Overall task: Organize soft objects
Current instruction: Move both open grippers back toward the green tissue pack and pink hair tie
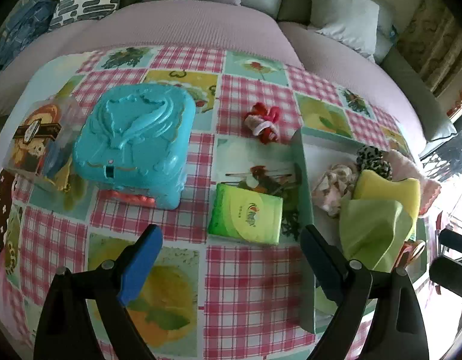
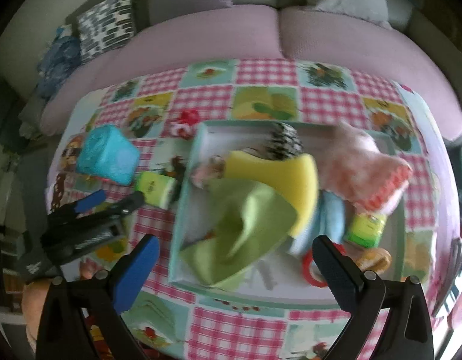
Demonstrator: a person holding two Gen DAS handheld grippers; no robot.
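A pale green box (image 1: 304, 180) (image 2: 186, 210) on the table holds a green cloth (image 1: 371, 228) (image 2: 245, 225), a yellow sponge (image 1: 389, 192) (image 2: 287, 177), a leopard scrunchie (image 1: 374, 157) (image 2: 281, 144), a floral scrunchie (image 1: 335, 186) and a pink fluffy cloth (image 2: 368, 168). A green tissue pack (image 1: 245, 217) (image 2: 154, 190) lies left of the box. A small red and white plush (image 1: 263, 124) (image 2: 186, 123) lies behind it. My left gripper (image 1: 231, 258) (image 2: 111, 201) is open and empty just in front of the tissue pack. My right gripper (image 2: 236, 270) is open and empty above the box's near side.
A turquoise plastic case (image 1: 132, 141) (image 2: 106, 156) and a clear printed box (image 1: 39, 141) stand at the table's left. The box also holds a blue cloth (image 2: 329, 216), a second green pack (image 2: 367, 228) and a red ring (image 2: 313, 267). A sofa (image 1: 201, 27) runs behind the table.
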